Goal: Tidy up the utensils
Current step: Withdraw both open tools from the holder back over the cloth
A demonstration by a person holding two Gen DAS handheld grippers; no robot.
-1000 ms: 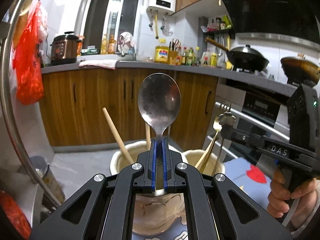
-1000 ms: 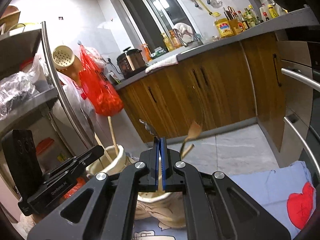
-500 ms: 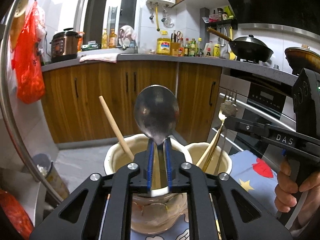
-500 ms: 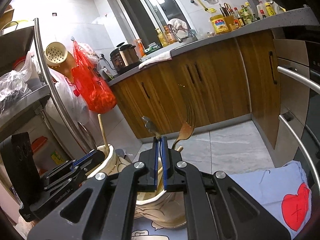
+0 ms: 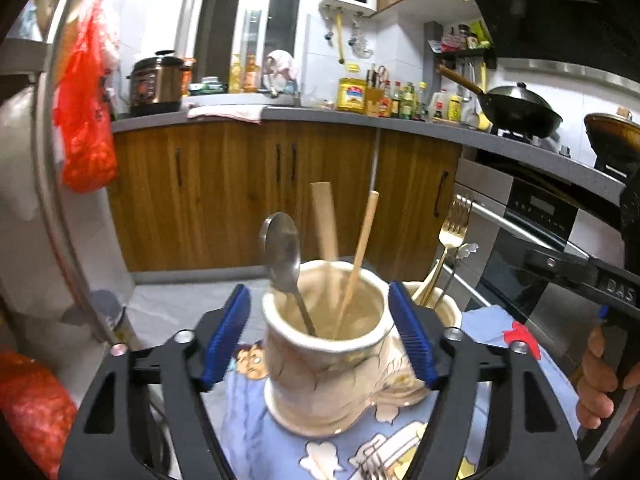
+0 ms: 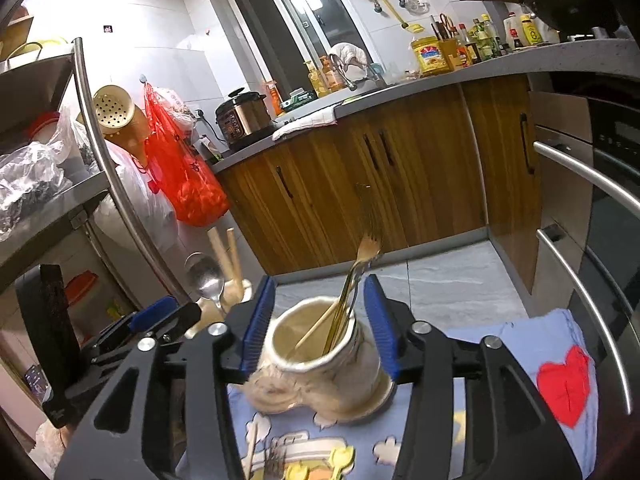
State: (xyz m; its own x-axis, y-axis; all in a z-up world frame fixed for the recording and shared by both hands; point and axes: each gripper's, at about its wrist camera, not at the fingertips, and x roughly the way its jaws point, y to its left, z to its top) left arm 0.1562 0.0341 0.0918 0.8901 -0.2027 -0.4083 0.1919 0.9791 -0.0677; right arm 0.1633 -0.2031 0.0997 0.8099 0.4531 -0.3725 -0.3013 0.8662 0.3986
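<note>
My left gripper [image 5: 320,334] is opening, its blue pads [image 5: 226,332] standing either side of a cream ceramic holder [image 5: 324,364] without pressing it. A steel spoon [image 5: 282,252] stands free in that holder, leaning left, beside two wooden sticks [image 5: 362,248]. In the right wrist view my right gripper [image 6: 320,324] is also opening, around the second cream holder [image 6: 320,360]. A gold fork [image 6: 368,248] rests loose in it, blurred, with a thin chopstick. The second holder [image 5: 440,304] and fork [image 5: 452,224] also show in the left wrist view.
Both holders stand on a blue cartoon cloth [image 6: 520,344]; more utensils [image 5: 380,456] lie on it near the front. A steel rack [image 6: 100,152] and a red bag [image 6: 180,176] are to the left, wooden cabinets behind, an oven [image 5: 540,240] to the right. A hand [image 5: 600,388] holds the right gripper.
Both grippers went from shut to wide open. The spoon left the left jaws and dropped into its holder; the fork left the right jaws and sits in the other holder.
</note>
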